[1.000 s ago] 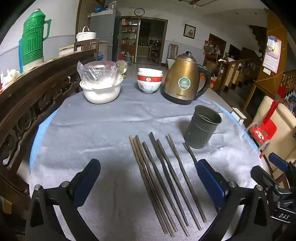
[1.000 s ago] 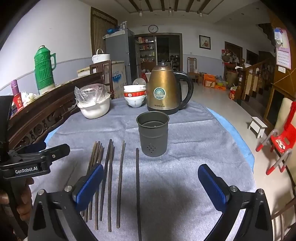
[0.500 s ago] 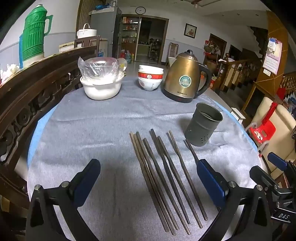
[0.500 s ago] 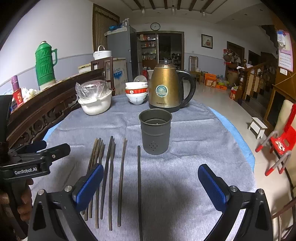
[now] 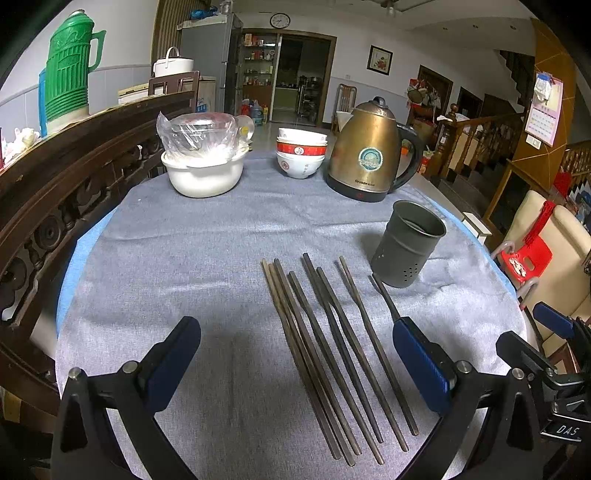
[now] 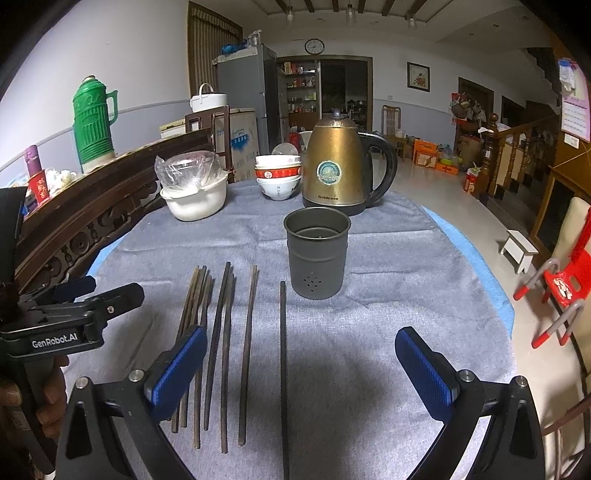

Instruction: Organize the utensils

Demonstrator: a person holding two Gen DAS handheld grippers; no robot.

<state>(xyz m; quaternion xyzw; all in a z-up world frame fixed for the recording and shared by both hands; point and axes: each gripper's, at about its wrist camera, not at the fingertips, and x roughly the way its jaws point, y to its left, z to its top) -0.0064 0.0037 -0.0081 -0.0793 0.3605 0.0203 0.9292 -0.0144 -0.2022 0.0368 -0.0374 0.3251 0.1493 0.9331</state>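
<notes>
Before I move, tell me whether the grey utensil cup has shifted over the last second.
No. The grey utensil cup stands just in front of the kettle as before, with the lone chopstick tip still beside its base.

A round wall clock (image 6: 314, 46) is hanging above a dark doorway (image 6: 345, 92) at 12 o'clock, with a framed picture (image 6: 418, 76) sitting on the pale wall toward 1 o'clock. A grey refrigerator (image 6: 246, 81) is standing at 11 o'clock beside a curtained window (image 6: 209, 55). Ceiling beams (image 6: 332, 5) are running overhead. A wooden stair railing (image 6: 517, 147) is rising at 2 o'clock, a calendar (image 6: 574, 107) is hanging above it, and a red plastic chair (image 6: 565, 280) is standing on the shiny tiled floor (image 6: 443, 192) at 3 o'clock, near a small white stool (image 6: 521, 251). A carved dark wooden bench back (image 5: 55, 192) is filling 9 o'clock.
</notes>
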